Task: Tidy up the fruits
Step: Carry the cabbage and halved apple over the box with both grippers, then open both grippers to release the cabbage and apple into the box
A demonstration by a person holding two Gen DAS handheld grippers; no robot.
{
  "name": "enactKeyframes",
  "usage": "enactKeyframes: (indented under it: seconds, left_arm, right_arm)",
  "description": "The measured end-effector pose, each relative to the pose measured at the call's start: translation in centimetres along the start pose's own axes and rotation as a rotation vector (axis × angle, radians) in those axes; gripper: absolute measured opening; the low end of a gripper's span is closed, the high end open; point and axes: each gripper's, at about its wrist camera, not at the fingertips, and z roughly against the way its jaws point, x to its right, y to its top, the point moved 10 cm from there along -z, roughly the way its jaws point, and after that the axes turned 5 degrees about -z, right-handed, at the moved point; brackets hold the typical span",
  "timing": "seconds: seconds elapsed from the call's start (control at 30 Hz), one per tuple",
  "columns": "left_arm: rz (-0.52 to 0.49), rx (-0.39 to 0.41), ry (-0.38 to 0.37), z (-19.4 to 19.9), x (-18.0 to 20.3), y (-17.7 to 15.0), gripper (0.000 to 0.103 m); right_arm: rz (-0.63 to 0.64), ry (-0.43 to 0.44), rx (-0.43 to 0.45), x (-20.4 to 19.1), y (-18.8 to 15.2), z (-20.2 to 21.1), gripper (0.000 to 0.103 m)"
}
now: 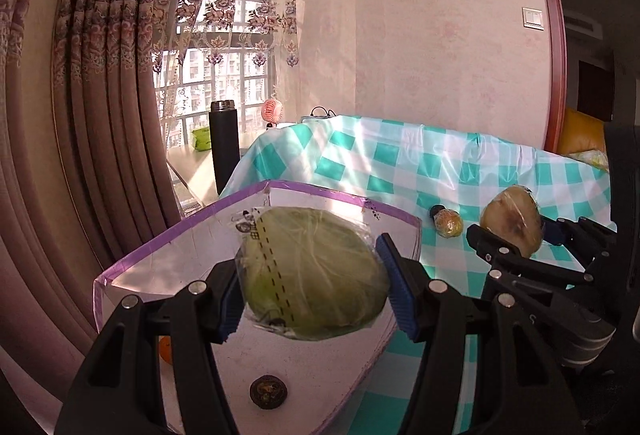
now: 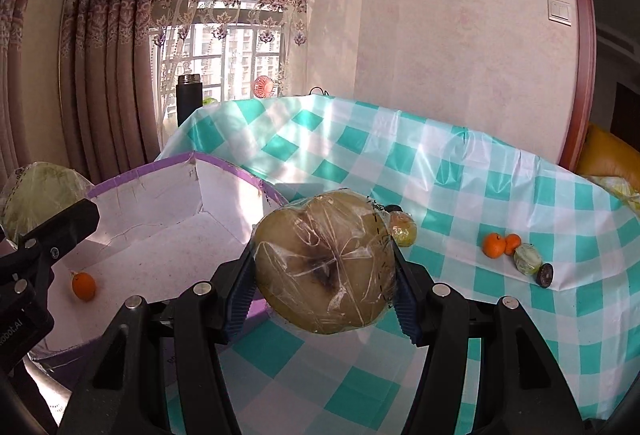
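My left gripper [image 1: 314, 275] is shut on a large pale green fruit wrapped in film [image 1: 316, 267], held above the white box with a purple rim [image 1: 320, 195]. My right gripper [image 2: 324, 275] is shut on a large brownish-yellow wrapped fruit [image 2: 326, 263], held over the checked tablecloth [image 2: 460, 175] just right of the box [image 2: 160, 167]. A small orange [image 2: 84, 286] and a dark round fruit [image 1: 269, 391] lie on the box floor. In the right wrist view the green fruit [image 2: 40, 195] shows at the far left.
On the cloth lie a small wrapped yellow-orange fruit [image 2: 404, 229], two small oranges [image 2: 494, 245], a small green wrapped fruit [image 2: 528, 259] and a dark round fruit [image 2: 545, 275]. A black flask [image 1: 224, 147] and a pink fan [image 1: 273, 113] stand by the window.
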Motion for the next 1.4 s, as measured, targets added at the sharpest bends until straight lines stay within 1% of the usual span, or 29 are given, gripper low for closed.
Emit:
enactKeyframes:
  seconds: [0.33, 0.53, 0.67, 0.73, 0.87, 0.97, 1.03, 1.1, 1.17, 1.3, 1.37, 1.4]
  left_arm:
    - [0.035, -0.063, 0.041, -1.6, -3.9, -1.9, 0.060]
    - [0.040, -0.150, 0.064, -3.0, -6.2, -3.6, 0.060]
    - [0.038, -0.225, 0.075, -4.3, -7.8, -5.0, 0.060]
    - [0.030, -0.276, 0.077, -5.0, -8.3, -5.8, 0.060]
    - [0.021, -0.404, 0.025, -6.9, -8.7, -7.4, 0.060]
    - [-0.029, -0.483, 0.024, -7.9, -9.1, -8.2, 0.060]
    - [-0.061, -0.533, 0.010, -8.5, -9.2, -8.8, 0.060]
    - [-0.085, -0.575, -0.013, -9.2, -9.1, -9.3, 0.060]
    - [-0.103, -0.614, -0.019, -9.9, -9.1, -9.9, 0.060]
    - [-0.114, -0.683, -0.047, -10.6, -8.9, -11.2, 0.060]
    - [-0.098, -0.700, -0.058, -10.7, -9.0, -11.5, 0.060]
    - [-0.088, -0.702, -0.062, -10.8, -9.1, -11.5, 0.060]
  right_arm:
    - [0.066, 0.071, -0.015, -5.3, 1.7, -1.7, 0.059]
    - [0.120, 0.120, -0.069, -8.8, 2.1, -3.7, 0.059]
    - [0.158, 0.136, -0.152, -10.9, 1.4, -5.7, 0.059]
    - [0.194, 0.129, -0.226, -11.7, 0.5, -7.0, 0.059]
    - [0.236, 0.133, -0.395, -12.6, -1.8, -9.8, 0.059]
    - [0.284, 0.109, -0.488, -12.8, -3.3, -11.4, 0.059]
    - [0.333, 0.104, -0.546, -13.1, -4.6, -12.3, 0.059]
    - [0.381, 0.090, -0.583, -13.3, -5.6, -12.9, 0.059]
    - [0.415, 0.076, -0.603, -13.5, -6.4, -13.2, 0.058]
    - [0.424, 0.077, -0.641, -13.3, -7.2, -13.5, 0.059]
    - [0.411, 0.099, -0.649, -13.4, -7.2, -13.3, 0.059]
    - [0.422, 0.094, -0.651, -13.4, -7.3, -13.3, 0.059]
